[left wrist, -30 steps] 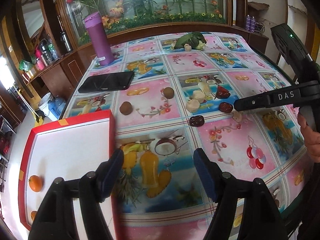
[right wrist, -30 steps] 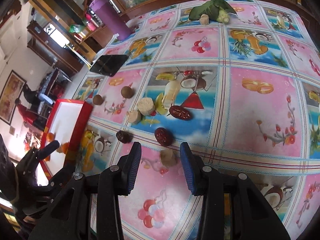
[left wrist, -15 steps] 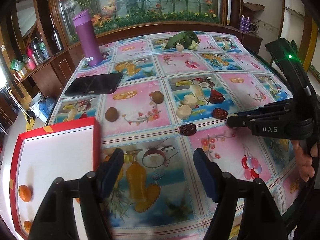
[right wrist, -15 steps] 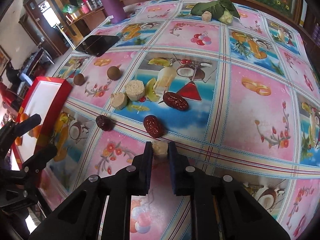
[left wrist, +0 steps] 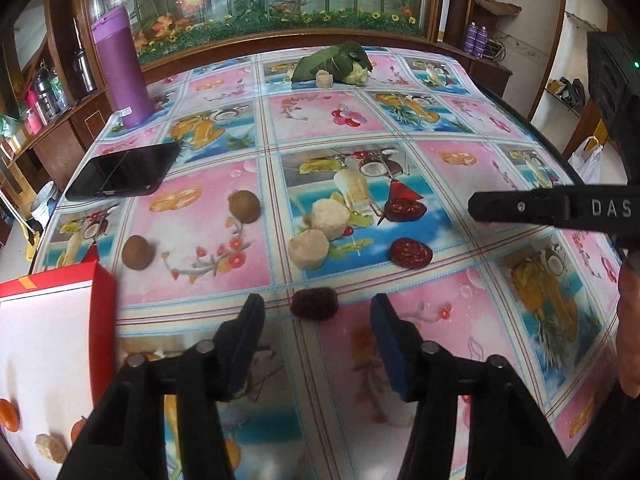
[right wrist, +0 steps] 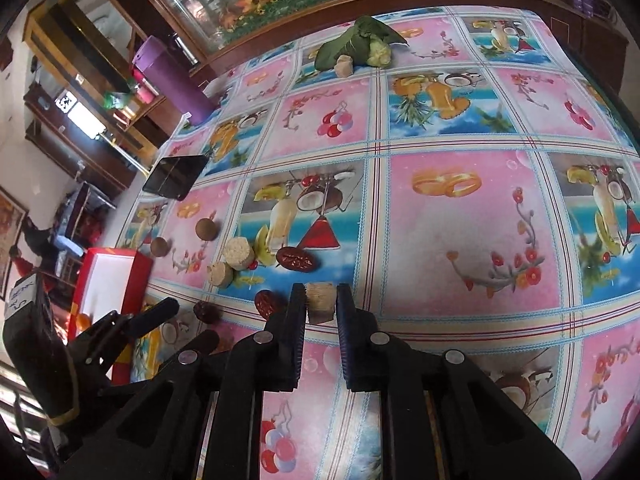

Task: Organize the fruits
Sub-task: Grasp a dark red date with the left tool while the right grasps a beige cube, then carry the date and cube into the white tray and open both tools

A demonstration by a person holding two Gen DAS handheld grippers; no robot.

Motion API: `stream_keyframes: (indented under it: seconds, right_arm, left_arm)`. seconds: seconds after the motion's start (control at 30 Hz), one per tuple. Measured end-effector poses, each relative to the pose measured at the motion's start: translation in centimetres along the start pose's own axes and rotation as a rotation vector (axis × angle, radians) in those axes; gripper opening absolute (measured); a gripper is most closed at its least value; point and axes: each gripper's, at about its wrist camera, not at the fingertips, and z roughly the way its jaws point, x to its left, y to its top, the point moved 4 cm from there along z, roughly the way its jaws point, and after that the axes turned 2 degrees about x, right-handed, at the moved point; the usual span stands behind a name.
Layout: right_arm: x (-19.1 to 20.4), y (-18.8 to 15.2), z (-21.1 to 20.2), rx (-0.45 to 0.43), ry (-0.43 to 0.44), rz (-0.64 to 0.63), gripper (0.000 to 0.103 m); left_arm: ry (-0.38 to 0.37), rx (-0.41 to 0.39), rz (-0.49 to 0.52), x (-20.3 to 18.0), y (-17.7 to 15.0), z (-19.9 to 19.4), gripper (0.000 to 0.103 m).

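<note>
Dark date (left wrist: 314,303) lies crosswise just ahead between my left gripper (left wrist: 316,320) fingers, closing, not touching; right gripper (right wrist: 319,308) clamps pale chunk (right wrist: 320,302)

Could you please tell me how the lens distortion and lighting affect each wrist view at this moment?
Left wrist view: fisheye bows the tablecloth grid outward, black vignette in the corners, bright wall at right. Right wrist view: same bulging, scene tilted, window blown out at left; centre sharp in both.

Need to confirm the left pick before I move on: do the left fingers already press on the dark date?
No: the left gripper stands open, and the date lies on the tablecloth just beyond its fingers, untouched.
</note>
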Motion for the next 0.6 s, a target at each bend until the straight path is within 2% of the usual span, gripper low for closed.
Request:
stream_keyframes:
  seconds: [0.3,0.43,0.6]
  right_arm:
    - [0.4,-0.1,0.2,0.004,0.008,-0.010,0.014]
    - [0.4,-0.1,0.2,-0.003,0.010,-0.009,0.014]
    - [0.5,0.0,-0.2,-0.021,0.019,-0.011,0.014]
  left_arm:
    - [-0.015,0.015,0.008,-0.3,-0.1,0.9,0.029]
    - [-0.014,0.001,0.008,-0.4,0.0,0.7,0.029]
    - [0.006,-0.060,-0.003,0.1,-0.1,-1.6,0.029]
